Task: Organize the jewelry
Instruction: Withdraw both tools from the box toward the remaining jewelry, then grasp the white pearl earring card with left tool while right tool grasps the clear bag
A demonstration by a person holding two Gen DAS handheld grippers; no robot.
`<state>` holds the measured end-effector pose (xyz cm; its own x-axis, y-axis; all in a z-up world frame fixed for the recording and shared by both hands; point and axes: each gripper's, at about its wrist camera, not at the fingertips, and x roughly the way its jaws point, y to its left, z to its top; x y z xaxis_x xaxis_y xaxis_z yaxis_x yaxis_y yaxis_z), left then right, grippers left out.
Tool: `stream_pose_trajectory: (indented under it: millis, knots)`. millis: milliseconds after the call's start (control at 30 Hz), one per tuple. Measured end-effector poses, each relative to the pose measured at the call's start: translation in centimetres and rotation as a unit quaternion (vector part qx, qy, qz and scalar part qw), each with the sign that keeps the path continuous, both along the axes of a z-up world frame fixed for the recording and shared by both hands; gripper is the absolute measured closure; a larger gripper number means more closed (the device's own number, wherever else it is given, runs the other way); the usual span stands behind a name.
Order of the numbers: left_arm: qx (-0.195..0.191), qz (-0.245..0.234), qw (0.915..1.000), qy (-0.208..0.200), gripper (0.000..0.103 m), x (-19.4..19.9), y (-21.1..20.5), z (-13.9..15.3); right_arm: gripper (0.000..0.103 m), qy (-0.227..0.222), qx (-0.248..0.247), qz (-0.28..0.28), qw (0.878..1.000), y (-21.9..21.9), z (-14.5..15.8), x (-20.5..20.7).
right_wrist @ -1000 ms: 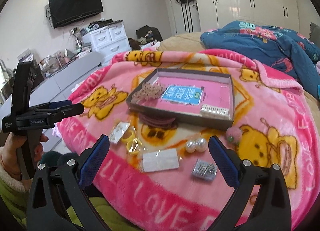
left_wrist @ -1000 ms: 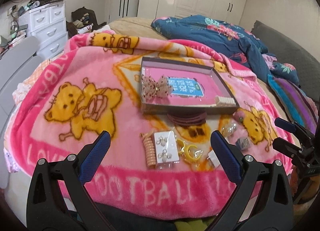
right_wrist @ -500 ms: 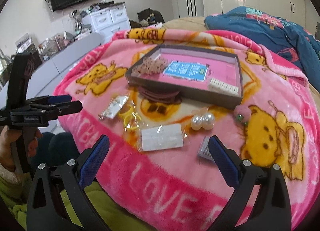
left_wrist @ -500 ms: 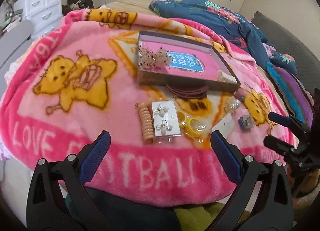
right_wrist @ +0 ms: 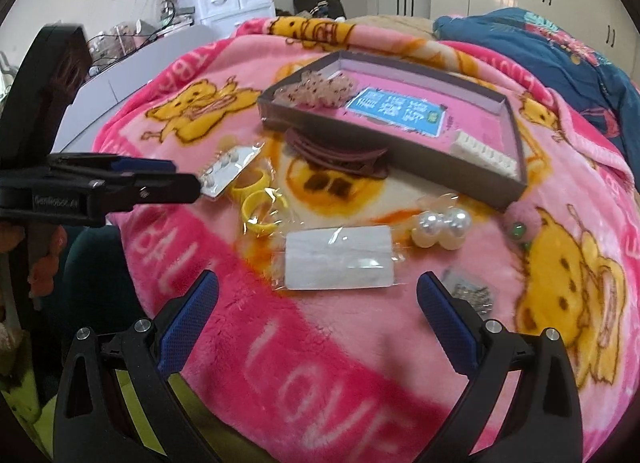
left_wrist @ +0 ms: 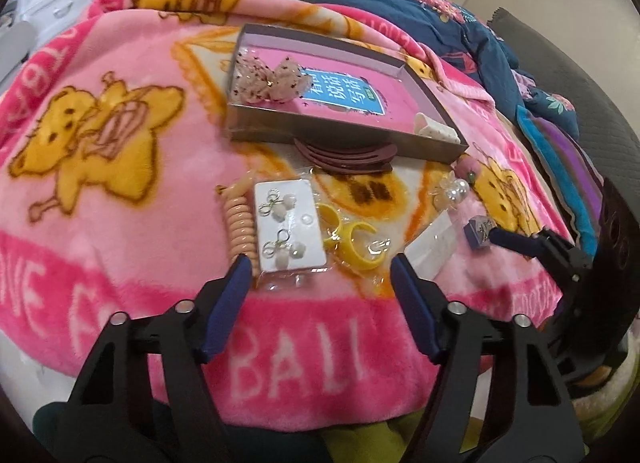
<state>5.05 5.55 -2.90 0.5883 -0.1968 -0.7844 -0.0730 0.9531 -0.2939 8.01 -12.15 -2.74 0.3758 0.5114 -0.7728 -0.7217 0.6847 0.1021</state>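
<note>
Left wrist view: the jewelry lies spread on a pink blanket (left_wrist: pixel 120 191) over a bed. Nearest is a white earring card (left_wrist: pixel 289 225) in a clear sleeve, with a coiled peach hair tie (left_wrist: pixel 239 223) touching its left edge and yellow rings (left_wrist: pixel 352 241) just to its right. The left gripper (left_wrist: pixel 320 273) hangs above the card's near edge; its jaws have just been closing, yet the blue pads are apart and press on nothing. Farther back, dark hair clips (left_wrist: pixel 346 155) lie against the front wall of a shallow box (left_wrist: pixel 344 139), which holds a lace bow (left_wrist: pixel 268 81) and a white clip (left_wrist: pixel 436 129). Pearl beads (left_wrist: pixel 454 189) sit right of the rings.

In the right wrist view, the right gripper (right_wrist: pixel 318 299) has its fingers spread wide, hovering just short of a white packet (right_wrist: pixel 340 259), with a small pack of pins (right_wrist: pixel 470 293) by its right finger.
</note>
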Motion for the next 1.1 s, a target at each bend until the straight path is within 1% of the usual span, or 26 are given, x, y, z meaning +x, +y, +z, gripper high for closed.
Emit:
stream_pose_trajectory:
  millis: [200,300,500,633,667,700,767,800,867,1000,1067,1100]
  knots:
    - [-0.012,0.0,0.9997,0.022,0.047,2.1,0.6,-1.3,0.004,0.006,-0.003,-0.001,1.0,0.5,-0.8,0.5]
    - [-0.007,0.0,0.9995,0.032,0.047,3.0,0.7,-1.9,0.004,0.01,-0.008,-0.003,1.0,0.7,-1.1,1.0]
    - [-0.005,-0.001,0.9991,0.042,0.047,4.5,0.7,-2.8,0.004,0.01,-0.025,-0.004,1.0,1.3,-1.9,1.9]
    - [-0.003,0.0,0.9992,0.039,0.047,5.0,1.0,-2.7,0.004,0.011,-0.037,-0.005,0.999,1.9,-2.7,2.7]
    - [-0.006,0.001,0.9992,0.038,0.048,5.0,1.1,-2.7,0.004,0.011,-0.04,-0.004,0.999,2.0,-2.8,2.8]
    - [-0.004,0.004,0.9993,0.037,0.054,5.0,1.3,-2.7,0.004,0.01,-0.045,-0.003,0.999,2.2,-3.0,3.0]
    - [-0.006,0.006,0.9994,0.035,0.057,5.1,1.4,-2.7,0.004,0.007,-0.051,-0.001,0.999,2.5,-3.3,3.2]
    - [-0.008,0.008,0.9994,0.033,0.062,5.1,1.6,-2.7,0.004,0.006,-0.054,-0.002,0.999,2.6,-3.4,3.4]
    - [-0.009,0.009,0.9994,0.033,0.069,5.1,1.8,-2.8,0.004,0.004,-0.056,-0.002,0.998,2.8,-3.7,3.7]
    - [-0.012,0.009,0.9995,0.028,0.071,5.1,1.8,-2.7,0.005,0.0,-0.053,-0.002,0.999,2.9,-3.8,3.9]
    - [-0.02,0.012,0.9995,0.021,0.071,4.9,2.0,-2.5,0.01,-0.001,-0.051,0.002,0.999,2.8,-3.8,3.8]
    - [-0.025,0.013,0.9995,0.017,0.071,4.7,2.1,-2.3,0.011,-0.003,-0.051,0.003,0.999,2.7,-3.7,3.8]
